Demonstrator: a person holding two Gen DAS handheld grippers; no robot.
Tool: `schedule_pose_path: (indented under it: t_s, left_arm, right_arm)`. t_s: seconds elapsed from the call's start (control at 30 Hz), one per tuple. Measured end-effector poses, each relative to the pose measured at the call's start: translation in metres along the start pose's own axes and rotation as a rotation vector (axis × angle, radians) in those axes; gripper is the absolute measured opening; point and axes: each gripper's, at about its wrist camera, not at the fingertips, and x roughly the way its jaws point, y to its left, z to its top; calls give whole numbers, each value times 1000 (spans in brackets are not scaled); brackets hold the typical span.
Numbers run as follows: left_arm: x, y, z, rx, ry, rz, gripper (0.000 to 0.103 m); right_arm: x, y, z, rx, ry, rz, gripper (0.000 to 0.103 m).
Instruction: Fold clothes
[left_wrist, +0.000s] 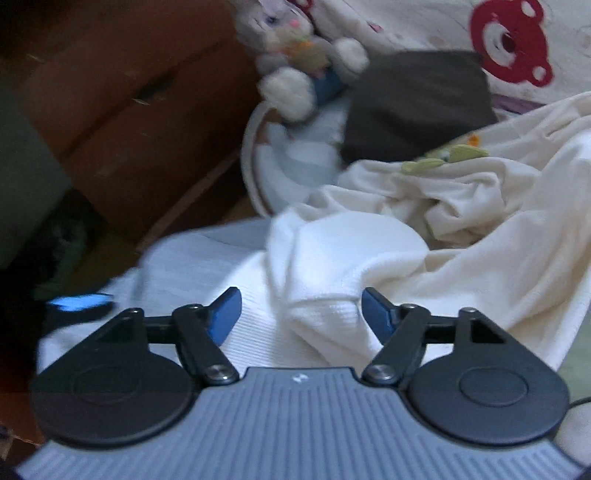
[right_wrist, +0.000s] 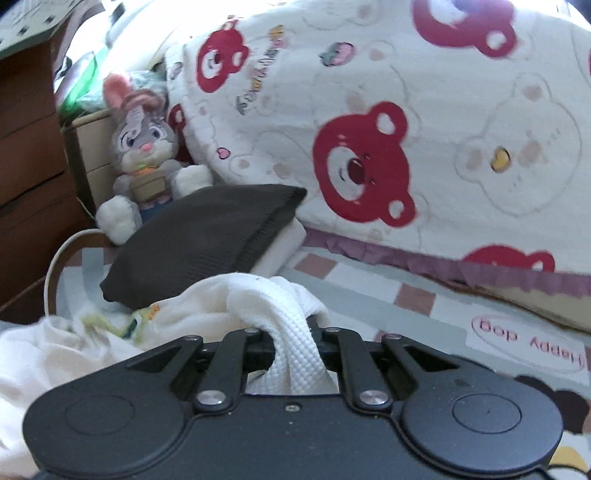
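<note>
A white waffle-knit garment (left_wrist: 332, 266) lies bunched on the bed, with a cream garment (left_wrist: 480, 206) that has a green print crumpled beside it. My left gripper (left_wrist: 301, 314) is open just above the white cloth, its blue fingertips (left_wrist: 225, 317) spread on either side of a fold. In the right wrist view my right gripper (right_wrist: 291, 343) is shut on a rolled strip of the white waffle garment (right_wrist: 295, 354), which rises between the jaws and drapes over them. A folded dark grey garment (right_wrist: 207, 236) lies behind.
A grey plush rabbit (right_wrist: 144, 158) sits against a brown wooden cabinet (left_wrist: 129, 110). A quilt with red bear prints (right_wrist: 388, 129) is piled at the back right. A checked bed sheet (right_wrist: 388, 288) lies under everything. A white cable (right_wrist: 55, 266) curves at the left.
</note>
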Motion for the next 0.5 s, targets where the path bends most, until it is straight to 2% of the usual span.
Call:
schedule_pose_path:
  t_s: [0.13,0.2,0.27,0.33,0.4,0.5]
  left_arm:
    - [23,4,20,-55,94,-104,81]
    - [34,0,30,-58,136,-62,82]
    - [43,-5,37,-39,168,26,82]
    - [51,-9,41,1,169,79,90]
    - [61,-14,40,28,155,50,103]
    - [77,-22,35,64,214,6,103]
  right_arm:
    - [-2,-16,-11,20,30,-10,12]
    - [0,-21,-18,27,54,-4,12]
    - [3,-24,-21,35,66,8,13]
    - [5,-27,-23,34,72,33,13]
    - [7,-29,-24,30,78,61,15]
    - [10,-34,-27,39,82,160,22]
